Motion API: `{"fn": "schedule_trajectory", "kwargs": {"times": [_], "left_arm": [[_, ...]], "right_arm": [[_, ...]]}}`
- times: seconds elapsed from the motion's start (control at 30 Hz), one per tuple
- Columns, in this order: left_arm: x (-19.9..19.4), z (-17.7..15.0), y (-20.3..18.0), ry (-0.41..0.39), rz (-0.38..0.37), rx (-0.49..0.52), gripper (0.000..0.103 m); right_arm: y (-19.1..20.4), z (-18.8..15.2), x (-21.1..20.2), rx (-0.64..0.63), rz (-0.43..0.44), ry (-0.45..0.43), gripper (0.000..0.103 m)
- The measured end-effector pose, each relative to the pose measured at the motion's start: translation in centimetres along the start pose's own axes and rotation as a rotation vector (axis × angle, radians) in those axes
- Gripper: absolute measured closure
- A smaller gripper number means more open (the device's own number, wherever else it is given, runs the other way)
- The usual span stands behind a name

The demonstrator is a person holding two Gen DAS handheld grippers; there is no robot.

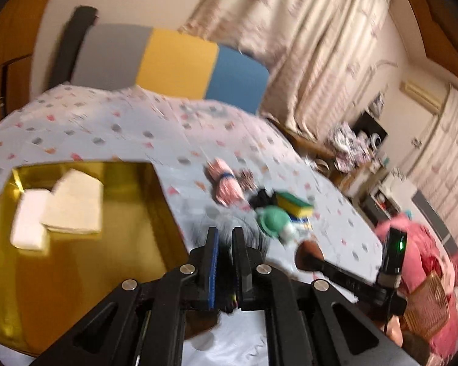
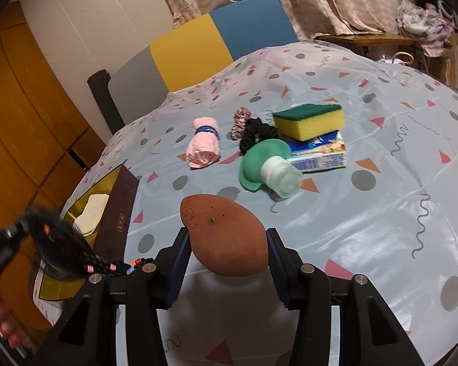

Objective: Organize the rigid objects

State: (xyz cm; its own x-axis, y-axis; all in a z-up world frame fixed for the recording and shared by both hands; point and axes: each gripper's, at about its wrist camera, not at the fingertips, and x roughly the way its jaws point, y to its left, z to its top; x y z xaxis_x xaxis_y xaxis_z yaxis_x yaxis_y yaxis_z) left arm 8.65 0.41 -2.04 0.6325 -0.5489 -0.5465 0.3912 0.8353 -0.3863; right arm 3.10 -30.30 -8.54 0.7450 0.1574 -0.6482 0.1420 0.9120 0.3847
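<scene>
Right gripper [image 2: 227, 245], part open, clamps one brown egg-shaped sponge [image 2: 224, 238]. Left gripper [image 1: 225, 238], closed, pinches one black furry braided hairpiece [image 2: 61, 253] at nine o'clock. Two scrunchies [image 2: 253, 132] at twelve.

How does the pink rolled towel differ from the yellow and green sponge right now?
The pink rolled towel is a soft roll bound by a blue band; the sponge is a square-edged block in two colours. The towel lies directly on the tablecloth; the sponge sits on a blue box. Neither is gripped.
</scene>
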Motion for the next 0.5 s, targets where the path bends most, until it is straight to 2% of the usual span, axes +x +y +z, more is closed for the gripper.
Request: {"fn": "schedule_trajectory", "kwargs": {"times": [0.13,0.2,0.23,0.27,0.3,0.37,0.5], "left_arm": [[-0.3,0.5,0.6,0.012,0.017,0.044,0.095],[0.4,-0.2,-0.5,0.064,0.0,0.103,0.077],[1.2,-0.8,-1.6,0.108,-0.005,0.152,0.058],[1.8,-1.4,-2.5,0.135,0.004,0.2,0.051],[2.4,-1.9,-3.8,0.154,0.019,0.265,0.05],[3.3,-3.3,-6.3,0.178,0.044,0.39,0.04],[5.4,-5.1,-9.1,0.226,0.051,0.505,0.035]], "right_arm": [[0.7,0.0,0.3,-0.009,0.002,0.003,0.054],[1.0,-0.1,0.5,-0.014,0.002,0.008,0.054],[1.2,-0.2,0.6,-0.015,0.004,0.011,0.054],[1.3,-0.3,0.6,-0.013,0.006,0.013,0.054],[1.3,-0.3,0.7,-0.012,0.01,0.014,0.054],[1.3,-0.3,0.5,-0.011,0.013,0.012,0.054],[0.2,-0.2,-0.2,0.021,0.013,-0.006,0.054]]}}
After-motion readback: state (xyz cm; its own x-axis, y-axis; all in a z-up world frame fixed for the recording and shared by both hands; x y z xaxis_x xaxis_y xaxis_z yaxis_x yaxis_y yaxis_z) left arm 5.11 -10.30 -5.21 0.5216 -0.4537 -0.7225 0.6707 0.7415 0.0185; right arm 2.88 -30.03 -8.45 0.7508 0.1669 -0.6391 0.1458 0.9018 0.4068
